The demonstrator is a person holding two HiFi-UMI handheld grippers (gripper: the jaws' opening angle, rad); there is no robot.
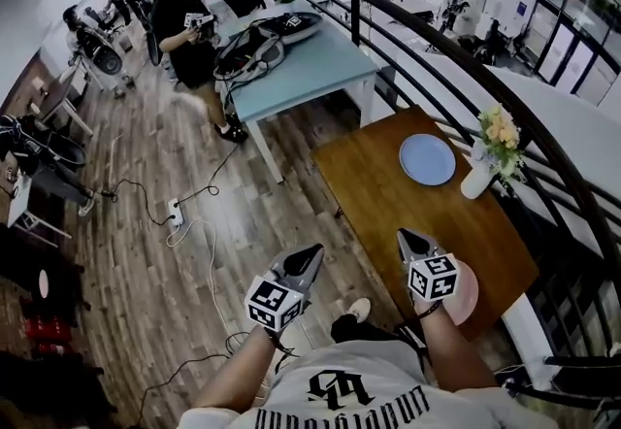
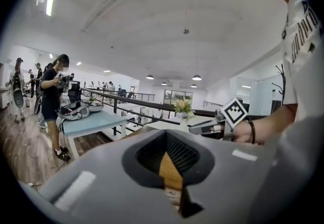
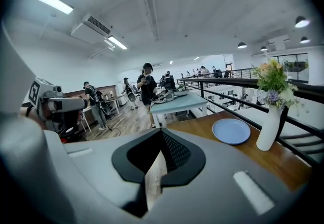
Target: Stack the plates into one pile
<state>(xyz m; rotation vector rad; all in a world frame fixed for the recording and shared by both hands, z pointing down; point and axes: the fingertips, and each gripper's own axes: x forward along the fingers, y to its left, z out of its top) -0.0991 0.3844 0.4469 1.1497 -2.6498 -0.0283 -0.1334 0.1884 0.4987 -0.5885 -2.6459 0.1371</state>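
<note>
A blue plate [image 1: 427,159] lies at the far end of the brown wooden table [image 1: 378,199]; the right gripper view shows this blue plate [image 3: 231,131] too. A pink plate [image 1: 468,297] sits at the table's near edge, partly hidden under my right hand. My right gripper [image 1: 409,237] hovers above the near part of the table, shut and empty, its jaws [image 3: 159,162] pointing towards the blue plate. My left gripper [image 1: 311,252] is off the table's left edge, over the floor. It is shut, with nothing between its fingers.
A white vase [image 1: 477,180] with flowers stands right of the blue plate, against the black railing [image 1: 437,78]. A light blue table [image 1: 301,73] with bags stands beyond. A person [image 1: 184,24] stands by it. Cables and a power strip [image 1: 175,214] lie on the floor at left.
</note>
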